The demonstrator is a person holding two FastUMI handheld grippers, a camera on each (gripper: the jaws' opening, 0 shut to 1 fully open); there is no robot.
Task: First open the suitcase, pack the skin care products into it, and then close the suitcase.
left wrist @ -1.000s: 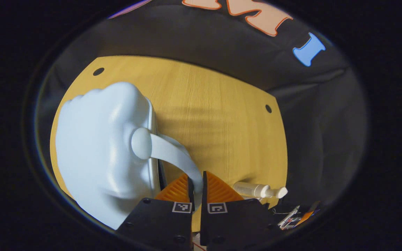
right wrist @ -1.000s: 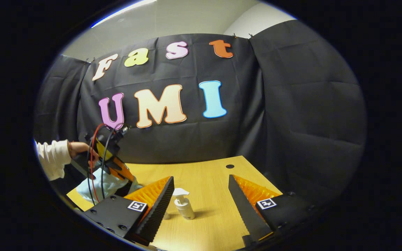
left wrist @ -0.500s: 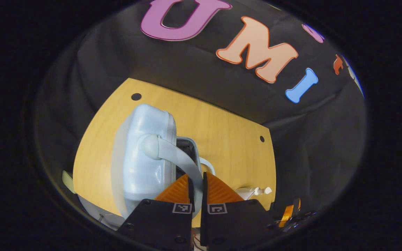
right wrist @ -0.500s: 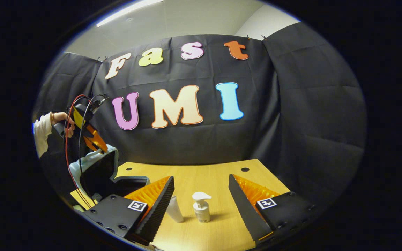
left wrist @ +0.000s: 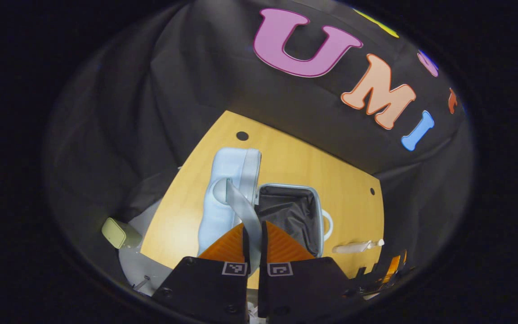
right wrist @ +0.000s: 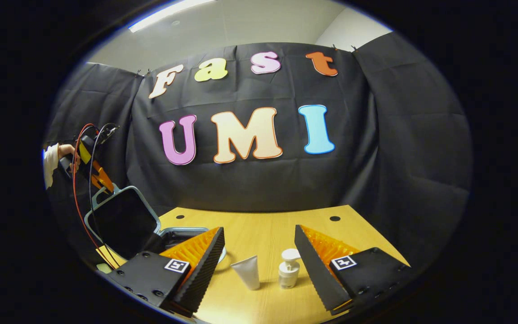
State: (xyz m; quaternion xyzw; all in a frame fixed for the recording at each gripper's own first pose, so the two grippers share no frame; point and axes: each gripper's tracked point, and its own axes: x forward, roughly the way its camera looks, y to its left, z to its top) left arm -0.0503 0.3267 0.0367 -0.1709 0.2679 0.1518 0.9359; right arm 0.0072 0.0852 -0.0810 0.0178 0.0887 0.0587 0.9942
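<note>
Opening step: left gripper (left wrist: 253, 245) jaws clamped on suitcase (left wrist: 286, 211) handle (left wrist: 241, 204), lid (right wrist: 124, 220) raised; right gripper (right wrist: 259, 256) jaws apart; next we grasp tube (right wrist: 246, 271).

suitcase (left wrist: 236, 189): 1 | tube (right wrist: 247, 271): 1 | pump bottle (right wrist: 288, 269): 1 | table (right wrist: 259, 227): 1

black gripper bodies (left wrist: 254, 288) | square tag markings | red, black cables (right wrist: 77, 180) | white sleeve (right wrist: 51, 155)
</note>
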